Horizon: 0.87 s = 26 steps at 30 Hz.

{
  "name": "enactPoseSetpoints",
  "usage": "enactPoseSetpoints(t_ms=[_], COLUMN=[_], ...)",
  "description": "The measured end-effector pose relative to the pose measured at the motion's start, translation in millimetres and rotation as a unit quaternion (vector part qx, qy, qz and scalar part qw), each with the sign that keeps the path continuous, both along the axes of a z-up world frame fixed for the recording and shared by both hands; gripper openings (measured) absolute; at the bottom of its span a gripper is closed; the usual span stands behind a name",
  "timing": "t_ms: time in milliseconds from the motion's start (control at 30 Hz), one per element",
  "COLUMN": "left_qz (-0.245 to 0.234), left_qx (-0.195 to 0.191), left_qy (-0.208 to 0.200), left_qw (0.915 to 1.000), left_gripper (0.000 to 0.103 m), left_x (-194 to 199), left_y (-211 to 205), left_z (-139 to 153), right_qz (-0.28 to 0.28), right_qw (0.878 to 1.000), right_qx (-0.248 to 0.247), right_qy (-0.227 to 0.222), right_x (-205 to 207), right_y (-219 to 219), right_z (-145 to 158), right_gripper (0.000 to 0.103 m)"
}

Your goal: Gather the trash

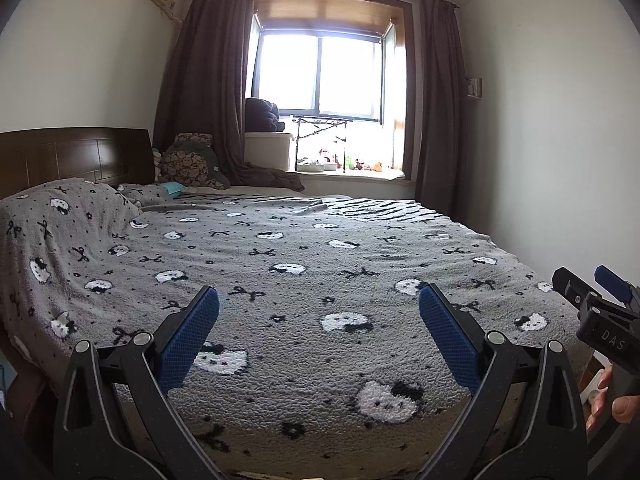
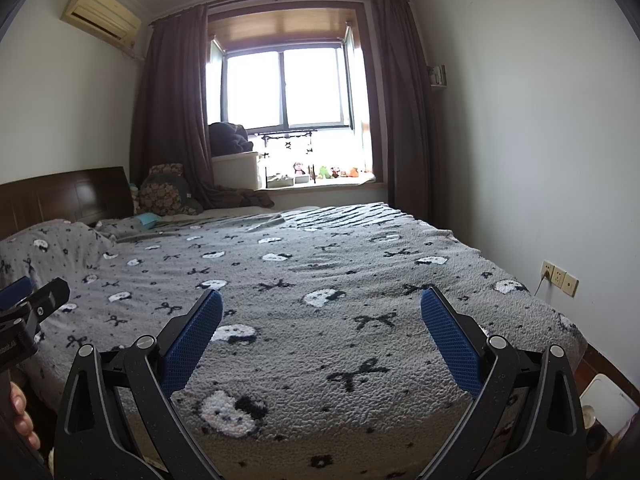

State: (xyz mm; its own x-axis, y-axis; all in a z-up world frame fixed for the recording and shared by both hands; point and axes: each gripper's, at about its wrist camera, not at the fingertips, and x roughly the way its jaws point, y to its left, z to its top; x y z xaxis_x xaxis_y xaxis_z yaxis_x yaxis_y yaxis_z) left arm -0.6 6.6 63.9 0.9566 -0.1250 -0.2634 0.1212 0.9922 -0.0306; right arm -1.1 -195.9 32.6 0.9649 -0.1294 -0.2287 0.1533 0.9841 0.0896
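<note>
Both grippers are hovering side by side above the near edge of the bed (image 1: 320, 248), left gripper (image 1: 319, 332) and right gripper (image 2: 321, 334) each with blue-padded fingers spread wide and empty; no trash is showing on the grey patterned blanket (image 2: 360, 264).

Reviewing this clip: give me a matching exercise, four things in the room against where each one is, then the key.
Things:
1. air conditioner
2. wall sockets
3. small toys
4. patterned cushion

Places:
A. on the window sill
B. high on the left wall
C. low on the right wall
D. by the headboard, at the far side of the bed

Pairs: 1-B, 2-C, 3-A, 4-D
</note>
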Motion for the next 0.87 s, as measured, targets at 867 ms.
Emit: enactPoseSetpoints(t_ms=[867], left_qz=[-0.002], left_qx=[-0.007], left_qy=[0.006], left_qw=[1.0], left_gripper=[0.095], left_x=[0.0], left_y=[0.3], left_z=[2.0], right_qz=[0.003], right_qw=[1.0], right_qx=[-0.001], right_qy=[0.004], right_x=[1.8], right_y=[3.8], right_z=[-4.1], right_gripper=[0.1])
